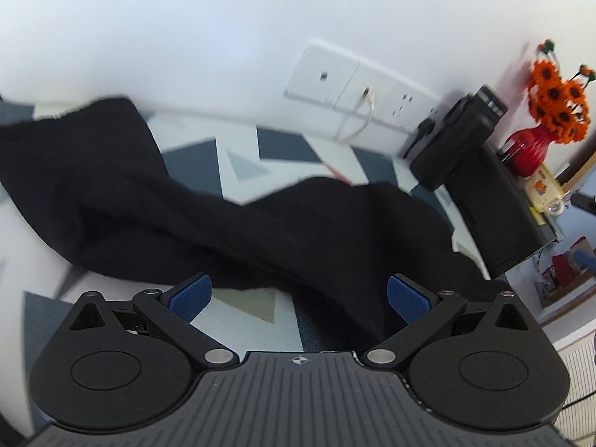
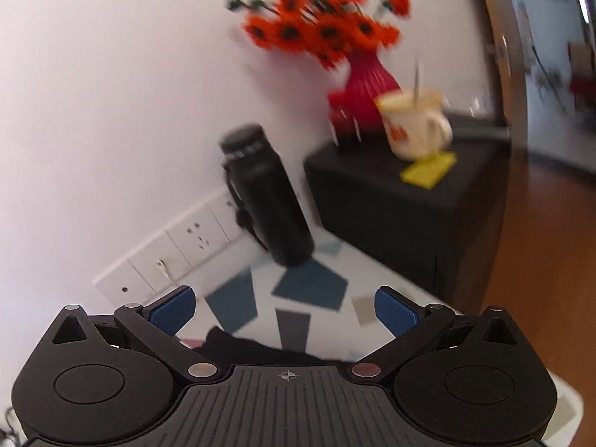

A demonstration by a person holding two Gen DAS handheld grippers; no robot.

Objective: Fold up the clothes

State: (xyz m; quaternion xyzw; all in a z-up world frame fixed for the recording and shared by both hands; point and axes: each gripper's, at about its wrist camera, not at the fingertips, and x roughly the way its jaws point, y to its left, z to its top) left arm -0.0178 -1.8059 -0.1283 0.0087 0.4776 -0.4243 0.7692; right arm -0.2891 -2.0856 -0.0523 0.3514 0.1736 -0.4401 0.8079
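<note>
Loosely, black garment [image 1: 231, 219] stretched left-right

White wall [image 1: 186, 37] w/ socket strip [image 1: 357, 85]; black cabinet [image 2: 391, 201]; geometric-patterned tabletop [image 2: 309, 290].

We see a bench [image 1: 238, 160] patterned with grey and blue shapes, a black flask [image 2: 266, 195] standing before white wall sockets [image 2: 178, 249], and a black box [image 2: 395, 201] carrying a red vase [image 2: 363, 91] of orange flowers [image 2: 324, 26] and a mug [image 2: 413, 126].

Bright, even light; motion blur throughout, with fisheye bending at edges.
</note>
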